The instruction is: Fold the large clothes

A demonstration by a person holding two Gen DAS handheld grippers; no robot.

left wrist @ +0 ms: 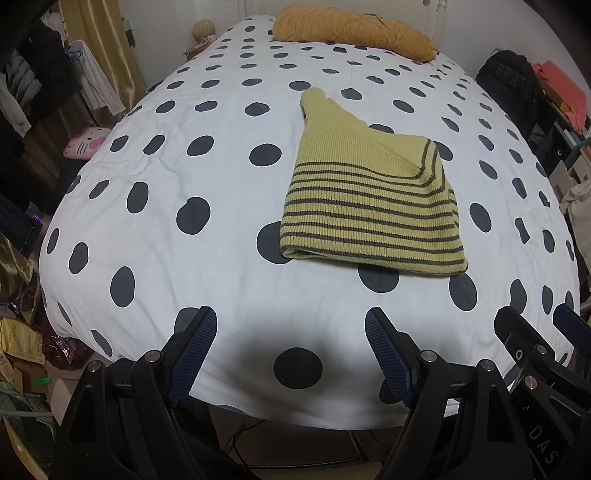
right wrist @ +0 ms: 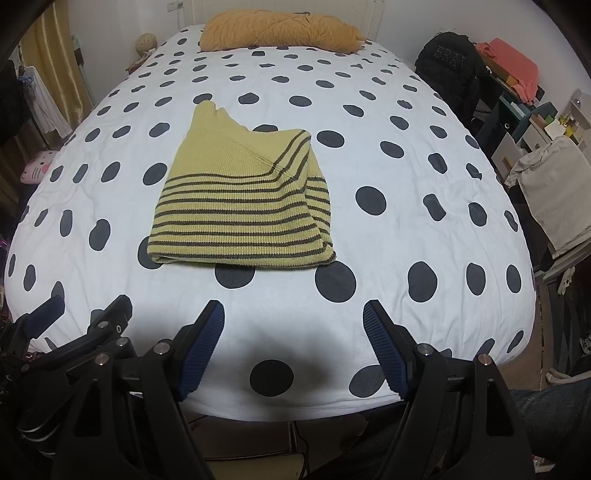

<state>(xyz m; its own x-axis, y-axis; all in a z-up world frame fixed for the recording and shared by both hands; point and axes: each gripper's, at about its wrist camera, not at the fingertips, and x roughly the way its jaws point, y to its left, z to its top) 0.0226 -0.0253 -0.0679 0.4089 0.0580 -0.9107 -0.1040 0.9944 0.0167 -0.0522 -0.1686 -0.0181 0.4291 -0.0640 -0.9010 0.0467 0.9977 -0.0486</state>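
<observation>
On the bed, left wrist view:
Sweater: the yellow striped sweater (left wrist: 369, 206) lies folded into a compact bundle on the polka-dot bedspread (left wrist: 184, 258), to the right of centre, with one plain yellow corner poking out toward the headboard.
Left gripper: the left gripper (left wrist: 291, 354) hangs over the near edge of the bed, jaws spread wide, nothing between them, well apart from the sweater.
Neighbour: the right gripper (left wrist: 532, 325) shows at the right border, just beside the left one.
Background: an orange pillow (left wrist: 354, 31) sits at the head of the bed.

On the bed, right wrist view:
Sweater: here the sweater (right wrist: 236, 214) sits left of centre, layers stacked, fold edge nearest the camera.
Right gripper: the right gripper (right wrist: 293, 350) is likewise spread and empty, over the near edge of the bed.
Neighbour: part of the left gripper (right wrist: 85, 317) is seen at the left.

Progress:
Done: the folding looks essentially finished, since the garment is already a small tidy stack.
Left: at most, tucking in the protruding corner or squaring the right side, where the layers look slightly uneven.
</observation>
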